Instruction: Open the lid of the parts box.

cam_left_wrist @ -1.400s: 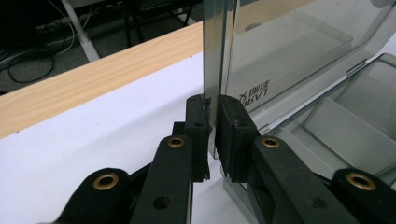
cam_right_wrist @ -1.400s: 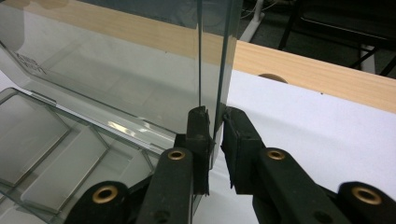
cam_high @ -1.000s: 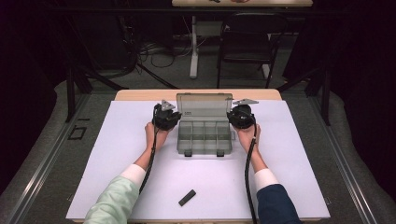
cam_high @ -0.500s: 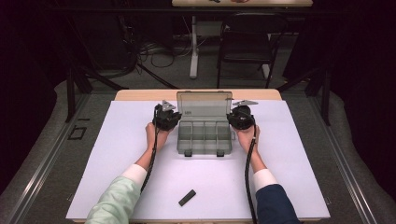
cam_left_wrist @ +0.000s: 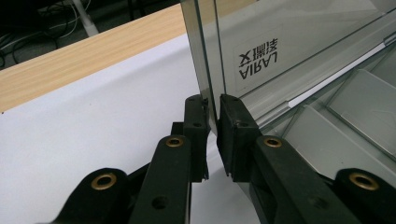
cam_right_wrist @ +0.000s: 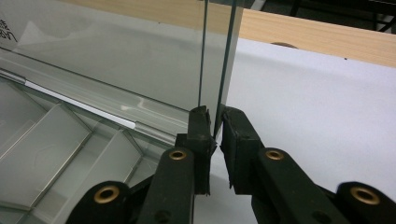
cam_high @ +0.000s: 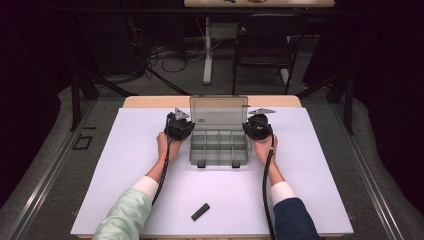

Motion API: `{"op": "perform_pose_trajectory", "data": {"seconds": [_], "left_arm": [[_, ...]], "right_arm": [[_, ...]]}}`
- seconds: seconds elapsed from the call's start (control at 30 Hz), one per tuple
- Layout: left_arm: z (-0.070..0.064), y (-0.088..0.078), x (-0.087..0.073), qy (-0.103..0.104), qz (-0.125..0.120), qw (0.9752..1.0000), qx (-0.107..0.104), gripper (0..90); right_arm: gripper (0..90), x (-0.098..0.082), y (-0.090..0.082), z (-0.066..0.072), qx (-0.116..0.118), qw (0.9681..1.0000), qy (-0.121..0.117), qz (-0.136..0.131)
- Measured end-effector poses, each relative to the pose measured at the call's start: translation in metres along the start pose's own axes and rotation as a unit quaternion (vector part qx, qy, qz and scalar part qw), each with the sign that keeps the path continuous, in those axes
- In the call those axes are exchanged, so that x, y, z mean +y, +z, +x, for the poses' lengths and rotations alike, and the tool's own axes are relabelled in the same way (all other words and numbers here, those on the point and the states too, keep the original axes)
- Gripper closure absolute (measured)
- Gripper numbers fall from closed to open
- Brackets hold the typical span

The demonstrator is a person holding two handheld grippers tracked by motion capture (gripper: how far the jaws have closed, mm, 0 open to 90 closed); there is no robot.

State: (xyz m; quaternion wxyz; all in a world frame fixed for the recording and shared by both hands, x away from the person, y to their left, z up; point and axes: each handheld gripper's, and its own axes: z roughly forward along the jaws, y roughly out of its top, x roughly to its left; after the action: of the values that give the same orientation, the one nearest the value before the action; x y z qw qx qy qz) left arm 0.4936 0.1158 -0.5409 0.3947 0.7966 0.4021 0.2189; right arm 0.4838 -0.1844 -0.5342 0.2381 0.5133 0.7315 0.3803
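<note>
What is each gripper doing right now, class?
Left gripper: closed on the left edge of the box lid.
Right gripper: closed on the right edge of the same lid.

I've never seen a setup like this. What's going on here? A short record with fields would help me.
Work in hand: raised lid of clear compartment box
Left gripper: shut on lid's side edge
Right gripper: shut on opposite side edge
Lid: stands roughly upright, box open
Compartments: look empty
Also there: small black block, near front of white table
</note>
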Motion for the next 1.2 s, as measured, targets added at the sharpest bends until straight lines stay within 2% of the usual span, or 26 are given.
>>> {"op": "perform_pose_trajectory", "data": {"seconds": [0.37,0.8,1.1,1.2], "left_arm": [[-0.0005,0.0010,0.0007,0.003,0.002,1.0000,0.003,80.6],[0.0002,0.0022,0.0043,0.000,0.017,0.9999,0.003,80.0],[-0.0023,0.0031,0.0059,0.001,0.022,0.9997,0.013,78.8],[-0.0043,0.0032,0.0068,0.011,0.026,0.9993,0.023,77.7]], "right_arm": [[81.3,-0.0004,0.0012,-0.0007,0.001,1.0000,-0.001,-0.001],[80.6,-0.0001,0.0027,-0.0001,-0.001,1.0000,-0.004,0.000],[79.7,0.0001,0.0036,0.0008,-0.006,1.0000,-0.007,0.000],[78.8,0.0002,0.0036,0.0004,-0.006,1.0000,-0.008,0.001]]}}
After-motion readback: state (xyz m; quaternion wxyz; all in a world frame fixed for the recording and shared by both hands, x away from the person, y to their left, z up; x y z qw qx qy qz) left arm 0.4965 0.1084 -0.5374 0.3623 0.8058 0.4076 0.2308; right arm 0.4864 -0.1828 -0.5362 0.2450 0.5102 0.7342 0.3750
